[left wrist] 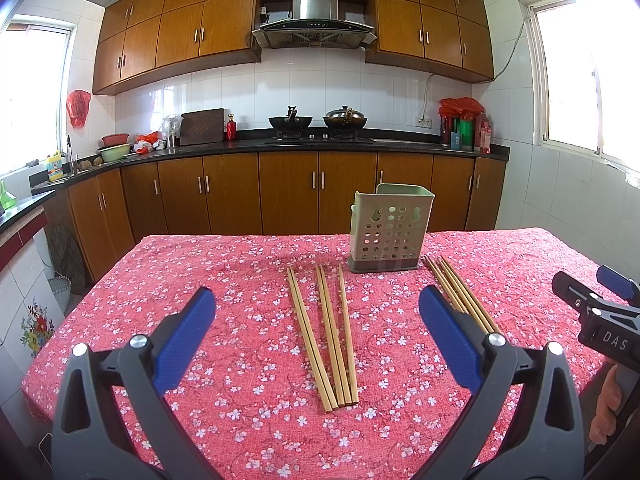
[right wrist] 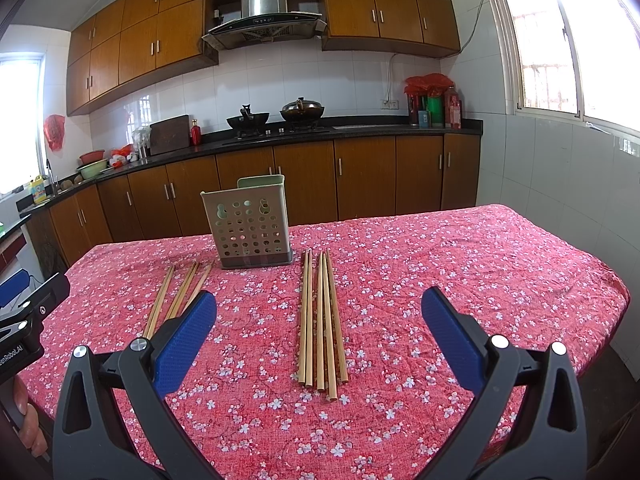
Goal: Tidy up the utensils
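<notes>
On the floral table [left wrist: 240, 420], the green holder [left wrist: 386, 229] stands far, chopstick groups [left wrist: 326, 336] lying near on either side. Your left gripper [left wrist: 316, 336] and right gripper [right wrist: 320, 340] gape wide, empty. Nothing seems stowed yet; next, close on one bundle.

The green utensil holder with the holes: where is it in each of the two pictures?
Left wrist view: the utensil holder stands right of centre, at the table's far side.
Right wrist view: it stands left of centre.
Shared landmark: the range hood on the back wall.
</notes>
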